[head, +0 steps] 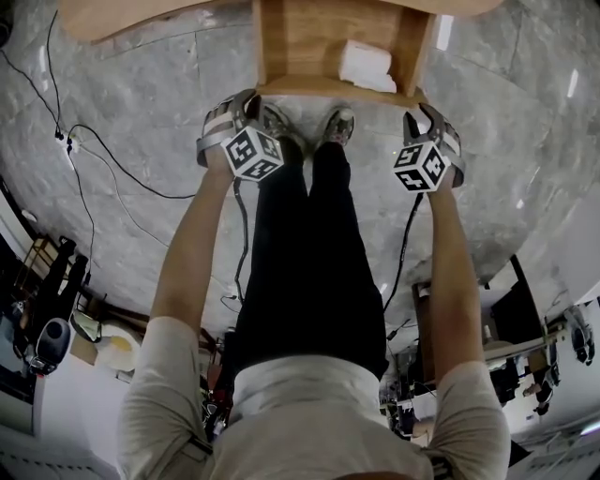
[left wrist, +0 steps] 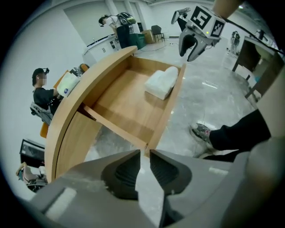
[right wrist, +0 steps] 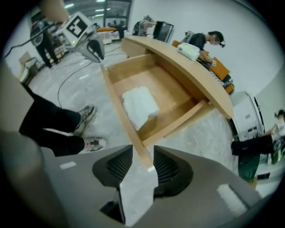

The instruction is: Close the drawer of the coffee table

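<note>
The coffee table's wooden drawer [head: 309, 47] stands pulled out under the curved table top [head: 122, 17], with a white folded cloth [head: 367, 66] inside it. My left gripper [head: 251, 101] points down at the left end of the drawer front, and my right gripper [head: 419, 117] at the right end. In the left gripper view the left gripper [left wrist: 144, 156] is open, the drawer's [left wrist: 129, 102] front corner just beyond its tips. In the right gripper view the right gripper [right wrist: 143, 153] is open, with the end of the drawer [right wrist: 178, 95] front lying between its jaws.
The person's shoes [head: 339, 125] stand on the grey marble floor right before the drawer front. A black cable [head: 103, 141] runs over the floor at the left. Seated people and office furniture [right wrist: 249, 129] are behind the table.
</note>
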Demonstrator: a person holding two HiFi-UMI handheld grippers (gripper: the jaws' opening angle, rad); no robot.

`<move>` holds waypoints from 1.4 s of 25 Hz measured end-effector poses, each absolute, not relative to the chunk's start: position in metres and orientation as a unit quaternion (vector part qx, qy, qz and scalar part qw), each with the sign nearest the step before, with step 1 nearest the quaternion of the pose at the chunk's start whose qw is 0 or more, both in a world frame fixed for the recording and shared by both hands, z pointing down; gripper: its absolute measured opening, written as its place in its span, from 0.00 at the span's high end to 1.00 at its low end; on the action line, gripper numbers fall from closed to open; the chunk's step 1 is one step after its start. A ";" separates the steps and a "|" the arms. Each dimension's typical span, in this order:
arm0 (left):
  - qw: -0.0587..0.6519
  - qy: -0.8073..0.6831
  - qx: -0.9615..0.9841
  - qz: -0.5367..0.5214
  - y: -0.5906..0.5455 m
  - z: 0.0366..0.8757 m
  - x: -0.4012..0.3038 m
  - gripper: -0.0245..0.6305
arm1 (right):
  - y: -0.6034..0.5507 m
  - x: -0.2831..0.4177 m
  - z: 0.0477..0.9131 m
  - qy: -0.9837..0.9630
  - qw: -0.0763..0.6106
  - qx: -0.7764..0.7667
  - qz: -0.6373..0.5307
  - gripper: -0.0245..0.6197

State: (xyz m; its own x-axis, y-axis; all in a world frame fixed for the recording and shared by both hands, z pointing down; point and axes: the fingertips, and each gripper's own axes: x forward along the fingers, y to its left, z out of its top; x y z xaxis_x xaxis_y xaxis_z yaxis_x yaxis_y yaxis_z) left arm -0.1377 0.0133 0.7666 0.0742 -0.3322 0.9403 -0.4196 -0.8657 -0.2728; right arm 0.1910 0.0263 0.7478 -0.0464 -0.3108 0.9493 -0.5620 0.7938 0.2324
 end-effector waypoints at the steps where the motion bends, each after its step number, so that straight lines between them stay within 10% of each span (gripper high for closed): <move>1: 0.031 -0.249 0.731 0.634 0.013 0.769 -0.139 0.84 | 0.028 0.193 0.752 -0.714 0.635 0.285 0.082 0.72; 35: 0.030 -0.200 0.733 0.650 0.009 0.773 -0.138 0.80 | 0.027 0.193 0.767 -0.708 0.686 0.167 0.018 0.83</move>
